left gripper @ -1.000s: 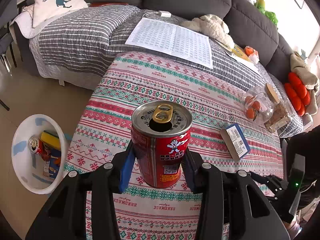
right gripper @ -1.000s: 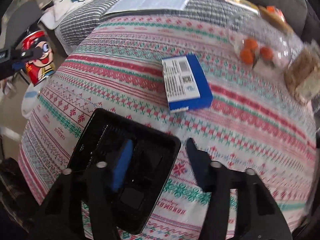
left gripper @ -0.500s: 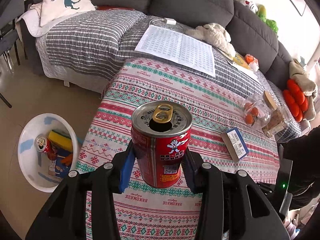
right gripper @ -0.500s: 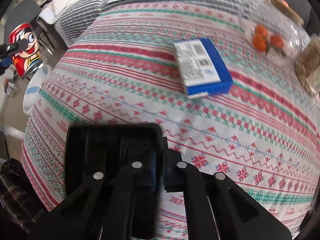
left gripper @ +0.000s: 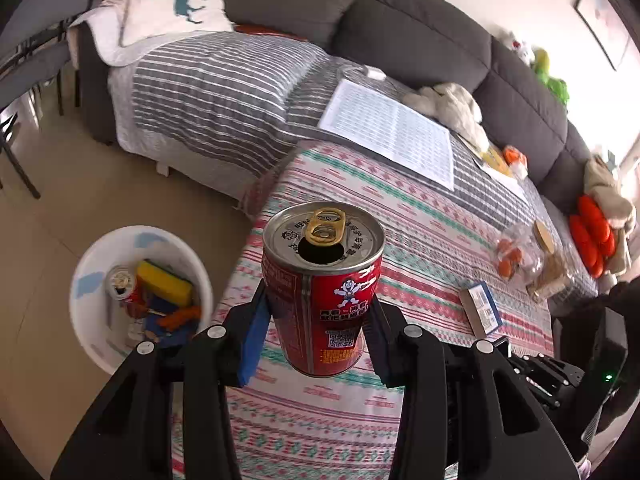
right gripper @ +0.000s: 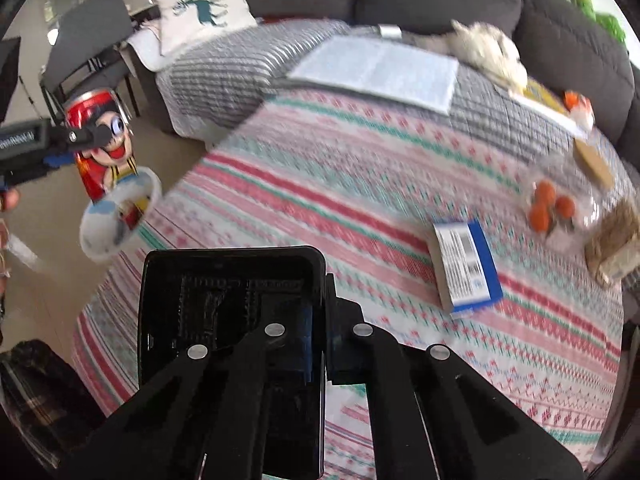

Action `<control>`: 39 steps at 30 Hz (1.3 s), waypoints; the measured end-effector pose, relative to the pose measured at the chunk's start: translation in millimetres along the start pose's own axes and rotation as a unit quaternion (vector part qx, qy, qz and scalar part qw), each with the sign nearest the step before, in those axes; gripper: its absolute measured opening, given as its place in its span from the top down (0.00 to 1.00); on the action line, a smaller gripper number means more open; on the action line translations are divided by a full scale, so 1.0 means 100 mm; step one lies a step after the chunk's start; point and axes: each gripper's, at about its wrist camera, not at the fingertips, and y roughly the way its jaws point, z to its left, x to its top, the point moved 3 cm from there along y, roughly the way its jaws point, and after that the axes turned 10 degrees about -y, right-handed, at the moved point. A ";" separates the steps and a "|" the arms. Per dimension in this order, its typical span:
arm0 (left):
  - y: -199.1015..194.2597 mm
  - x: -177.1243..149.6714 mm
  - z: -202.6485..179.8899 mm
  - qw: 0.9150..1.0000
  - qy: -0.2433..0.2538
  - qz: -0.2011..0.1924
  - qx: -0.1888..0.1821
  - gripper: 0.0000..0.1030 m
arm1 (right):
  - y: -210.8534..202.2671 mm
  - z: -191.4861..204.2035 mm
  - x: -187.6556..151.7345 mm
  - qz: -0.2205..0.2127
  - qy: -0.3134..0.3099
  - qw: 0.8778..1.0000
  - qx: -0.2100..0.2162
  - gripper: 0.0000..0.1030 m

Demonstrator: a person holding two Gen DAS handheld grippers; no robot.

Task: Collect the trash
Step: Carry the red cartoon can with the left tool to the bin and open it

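My left gripper [left gripper: 316,312] is shut on an opened red drink can [left gripper: 324,288] and holds it upright in the air over the left edge of the table, to the right of a white trash bin [left gripper: 92,280] on the floor. The can [right gripper: 102,148] and bin [right gripper: 100,236] also show at the left of the right wrist view. My right gripper [right gripper: 320,344] is shut on the right wall of a black plastic tray [right gripper: 224,320] and holds it lifted above the patterned tablecloth [right gripper: 360,208]. A blue and white box [right gripper: 466,264] lies flat on the cloth.
The bin holds a can, a yellow sponge [left gripper: 164,284] and other scraps. A clear bag of oranges [right gripper: 552,208] and a snack bag [right gripper: 612,240] sit at the table's right. A grey sofa [left gripper: 400,40] with a printed sheet [left gripper: 392,132] stands behind.
My right gripper closed on the black tray's wall and lifted it off the cloth. My left gripper carried the can up and left, closer to the bin.
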 end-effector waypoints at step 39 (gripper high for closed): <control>-0.51 0.50 2.05 0.982 -0.172 -0.054 0.054 0.58 | 0.82 1.81 1.42 -0.096 -0.018 0.995 -0.002 0.41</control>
